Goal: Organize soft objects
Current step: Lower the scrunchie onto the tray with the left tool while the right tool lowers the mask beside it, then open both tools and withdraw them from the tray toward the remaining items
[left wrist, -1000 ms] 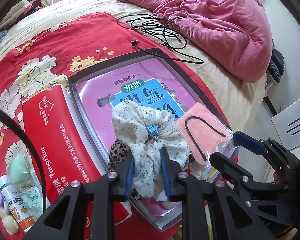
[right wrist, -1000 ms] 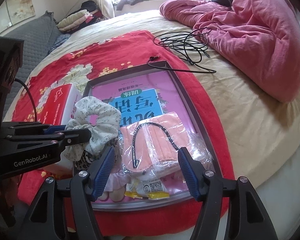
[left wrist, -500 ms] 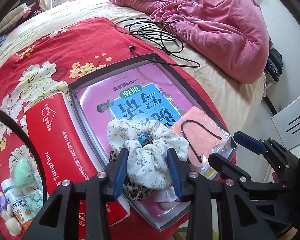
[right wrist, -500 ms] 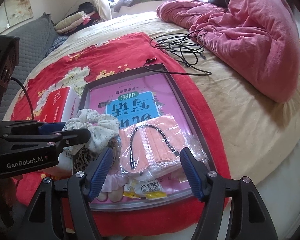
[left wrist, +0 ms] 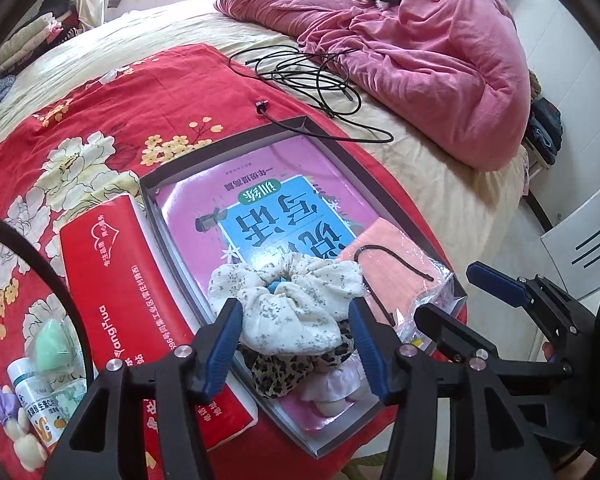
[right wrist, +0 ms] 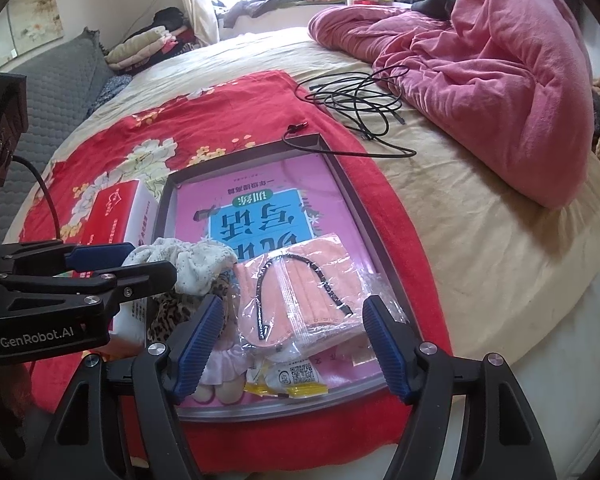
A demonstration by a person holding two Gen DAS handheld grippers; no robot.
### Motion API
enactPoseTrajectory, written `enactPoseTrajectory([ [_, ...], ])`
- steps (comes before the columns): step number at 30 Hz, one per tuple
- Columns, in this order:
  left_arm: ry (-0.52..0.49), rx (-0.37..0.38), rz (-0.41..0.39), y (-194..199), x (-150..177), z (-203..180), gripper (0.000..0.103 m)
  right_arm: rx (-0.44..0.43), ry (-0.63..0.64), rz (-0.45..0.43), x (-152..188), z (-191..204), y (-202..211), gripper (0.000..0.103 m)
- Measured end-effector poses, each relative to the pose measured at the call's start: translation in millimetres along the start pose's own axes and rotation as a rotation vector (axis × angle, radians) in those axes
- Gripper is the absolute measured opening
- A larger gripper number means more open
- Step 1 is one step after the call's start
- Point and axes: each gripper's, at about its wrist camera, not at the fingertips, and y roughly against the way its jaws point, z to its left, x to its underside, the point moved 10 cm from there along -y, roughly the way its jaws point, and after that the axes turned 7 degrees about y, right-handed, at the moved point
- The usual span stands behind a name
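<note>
Bed with red blanket (left wrist: 112, 92): left gripper (left wrist: 296, 344) opening, white scrunchie (left wrist: 296, 304) loose between jaws; right gripper (right wrist: 292, 344) opening, spread around bagged masks (right wrist: 300, 292).

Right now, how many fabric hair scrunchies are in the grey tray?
2, perhaps more hidden: the cream floral fabric scrunchie on top, between the opening left gripper jaws, and the leopard-print fabric scrunchie beneath it, in the grey tray.

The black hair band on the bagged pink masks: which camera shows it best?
The right wrist view. There the hair band lies whole, from end to end, on the bagged pink masks, between the right tool's spread fingers. In the left wrist view it sits off to the side, its near part partly hidden behind a finger.
</note>
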Motion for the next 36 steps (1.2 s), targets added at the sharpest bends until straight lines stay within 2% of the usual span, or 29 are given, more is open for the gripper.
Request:
enactPoseTrajectory([
  [3,-0.003,0.000,-0.003,2,-1,0,0.056,0.005,0.001,-0.001,-1,-1,1,0.074],
  [13,-0.001,-0.004,-0.028,13,-1,4,0.068,0.026,-0.007,-0.012,-1,-3,10,0.074],
  [23,0.004,-0.016,-0.036,20,0,9,0.070,0.041,-0.010,-0.014,-1,-3,13,0.075],
  [27,0.002,-0.020,-0.054,28,0,8,0.076,0.053,-0.008,-0.022,-3,-4,17,0.076],
  [36,0.005,-0.031,-0.093,49,-2,9,0.076,0.078,0.005,-0.042,-7,-1,30,0.077],
])
